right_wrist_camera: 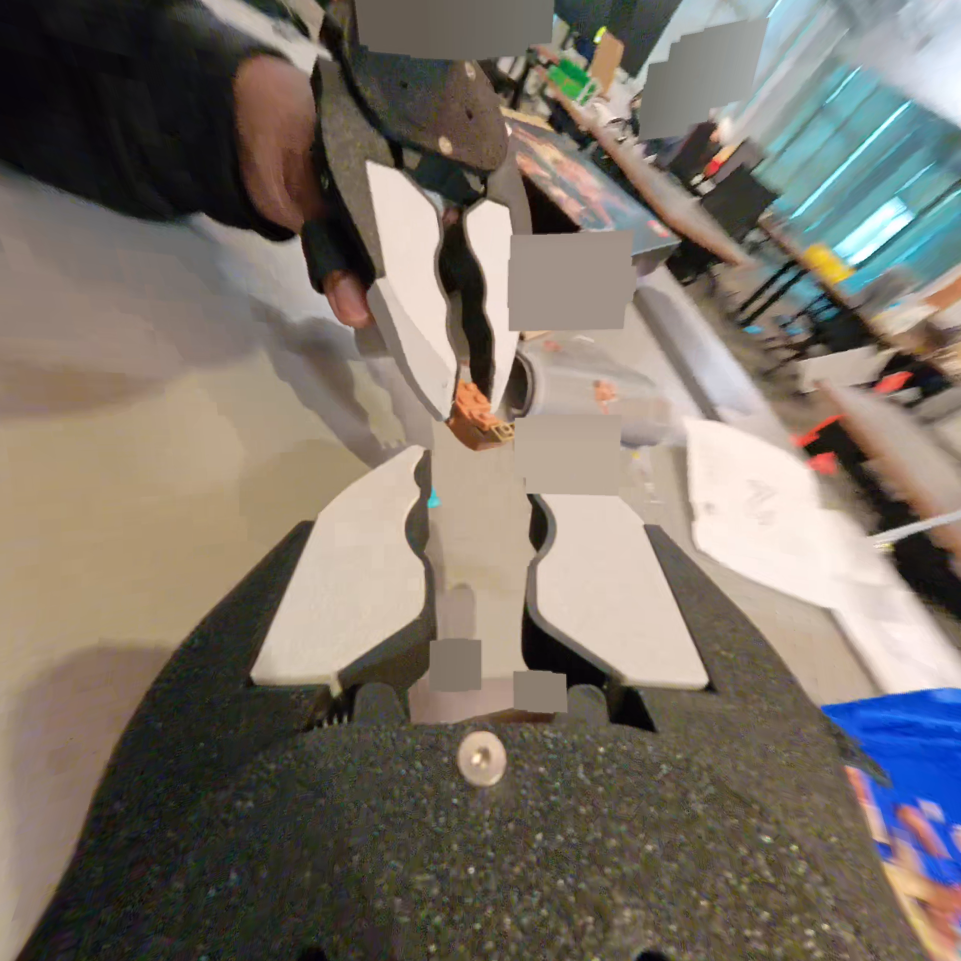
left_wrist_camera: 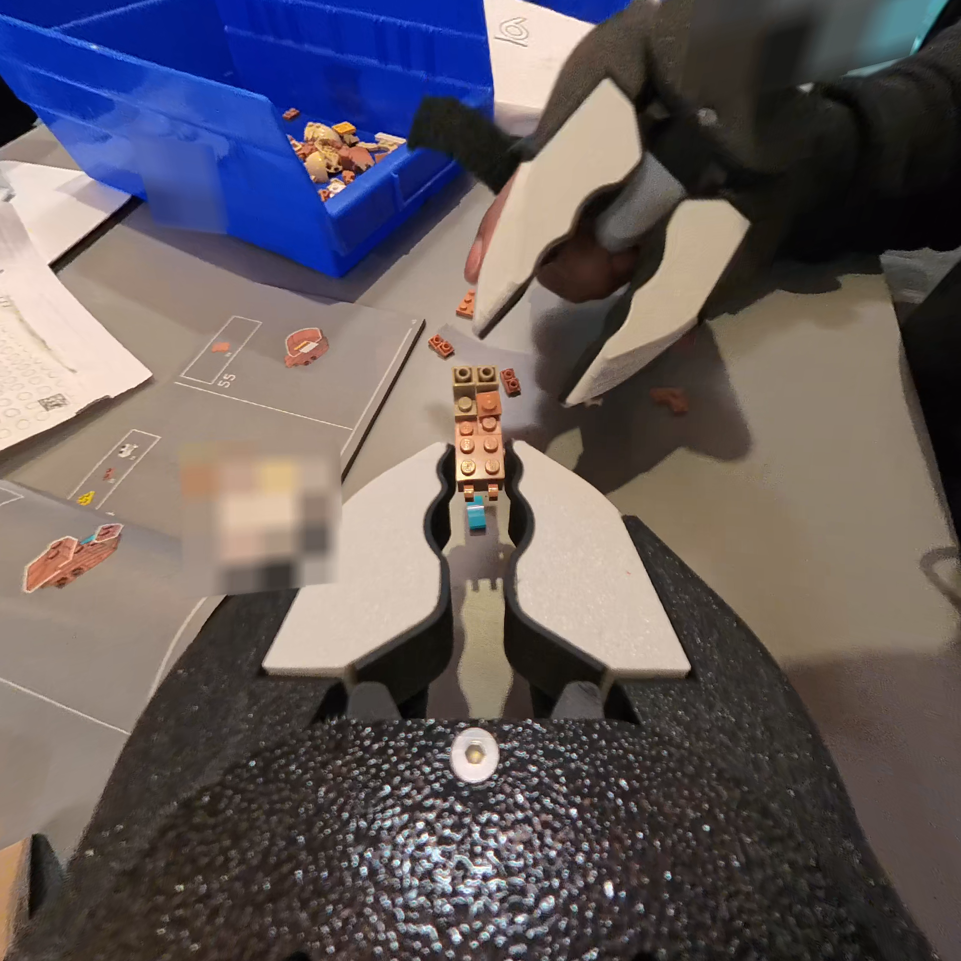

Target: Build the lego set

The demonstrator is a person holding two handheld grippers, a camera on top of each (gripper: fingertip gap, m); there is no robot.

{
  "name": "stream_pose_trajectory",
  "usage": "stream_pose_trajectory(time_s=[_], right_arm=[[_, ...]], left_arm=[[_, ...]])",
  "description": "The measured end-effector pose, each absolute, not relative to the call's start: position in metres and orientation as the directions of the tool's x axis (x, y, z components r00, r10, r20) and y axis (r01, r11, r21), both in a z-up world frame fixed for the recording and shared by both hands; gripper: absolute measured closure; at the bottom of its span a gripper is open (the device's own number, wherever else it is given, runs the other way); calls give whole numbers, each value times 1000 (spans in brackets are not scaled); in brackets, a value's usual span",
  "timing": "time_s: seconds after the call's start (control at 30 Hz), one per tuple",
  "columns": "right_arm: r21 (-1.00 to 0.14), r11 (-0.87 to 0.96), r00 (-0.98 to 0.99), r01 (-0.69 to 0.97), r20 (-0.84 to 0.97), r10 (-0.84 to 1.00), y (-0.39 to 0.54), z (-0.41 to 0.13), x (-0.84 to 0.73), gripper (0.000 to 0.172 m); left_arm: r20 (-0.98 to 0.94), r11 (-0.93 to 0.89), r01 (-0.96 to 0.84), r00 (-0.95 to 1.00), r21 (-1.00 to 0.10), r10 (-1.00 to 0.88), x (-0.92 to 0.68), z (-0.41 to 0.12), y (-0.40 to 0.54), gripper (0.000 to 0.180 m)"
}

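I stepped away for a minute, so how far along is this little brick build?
Done: several brown and tan bricks are joined into a small brown-and-tan brick assembly. In hand: the left gripper clamps it; the right gripper hangs open. Left: loose reddish-brown plates on the grey table.

Each gripper, the left gripper and the right gripper, has a rough, speckled black body with one silver screw near its front edge, and two pale grey fingers with wavy black inner edges. The hands wear black fingerless gloves and dark sleeves.
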State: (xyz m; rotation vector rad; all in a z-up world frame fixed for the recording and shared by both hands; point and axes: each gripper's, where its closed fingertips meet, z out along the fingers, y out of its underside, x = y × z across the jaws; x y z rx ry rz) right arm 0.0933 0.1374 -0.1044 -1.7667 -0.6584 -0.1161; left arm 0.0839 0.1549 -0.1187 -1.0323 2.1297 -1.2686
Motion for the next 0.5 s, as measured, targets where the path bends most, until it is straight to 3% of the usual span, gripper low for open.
stream_pose_trajectory(time_s=[0.2, 0.5], right_arm=[[-929, -241, 880, 280, 148, 451, 137, -113, 84, 135], [-962, -249, 867, 107, -32, 497, 132, -105, 75, 144]], left_arm=[[20, 288, -336, -680, -897, -733, 77, -110, 145, 163], [27, 302, -301, -747, -905, -665, 70, -107, 131, 164]])
